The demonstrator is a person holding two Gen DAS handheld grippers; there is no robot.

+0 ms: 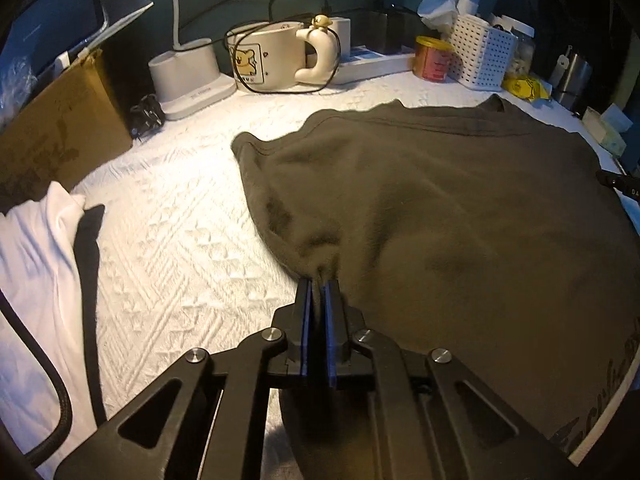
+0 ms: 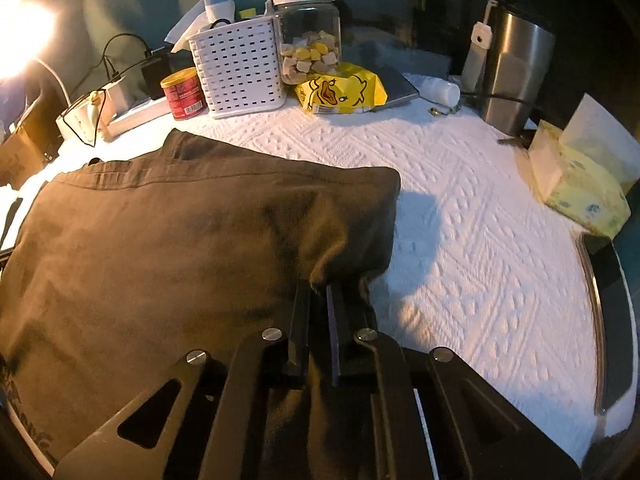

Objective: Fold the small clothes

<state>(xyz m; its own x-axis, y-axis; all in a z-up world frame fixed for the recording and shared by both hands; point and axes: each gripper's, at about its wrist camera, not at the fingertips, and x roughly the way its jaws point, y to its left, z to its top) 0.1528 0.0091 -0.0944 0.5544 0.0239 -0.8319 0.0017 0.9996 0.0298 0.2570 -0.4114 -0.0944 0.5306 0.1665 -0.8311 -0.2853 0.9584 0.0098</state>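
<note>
Both of my grippers pinch the near corners of the dark olive shirt, ready to fold it.

My left gripper [image 1: 319,280] has its jaws pressed together on a bunched tuck of the shirt [image 1: 440,200] at its near left corner; my right gripper [image 2: 318,286] nips the near right corner the same way. The shirt lies spread on the white quilted tabletop [image 1: 180,240], collar end pointing away from me toward the clutter at the back, its long axis running from me to the mug [image 1: 264,58] and basket [image 2: 240,72]. My worry, as I judge it: each pinch holds little fabric, so a quick lift could let a corner slip, and uneven pulls would skew the fold. Carrying it too far forward might nudge the red can [image 2: 184,94].
</note>
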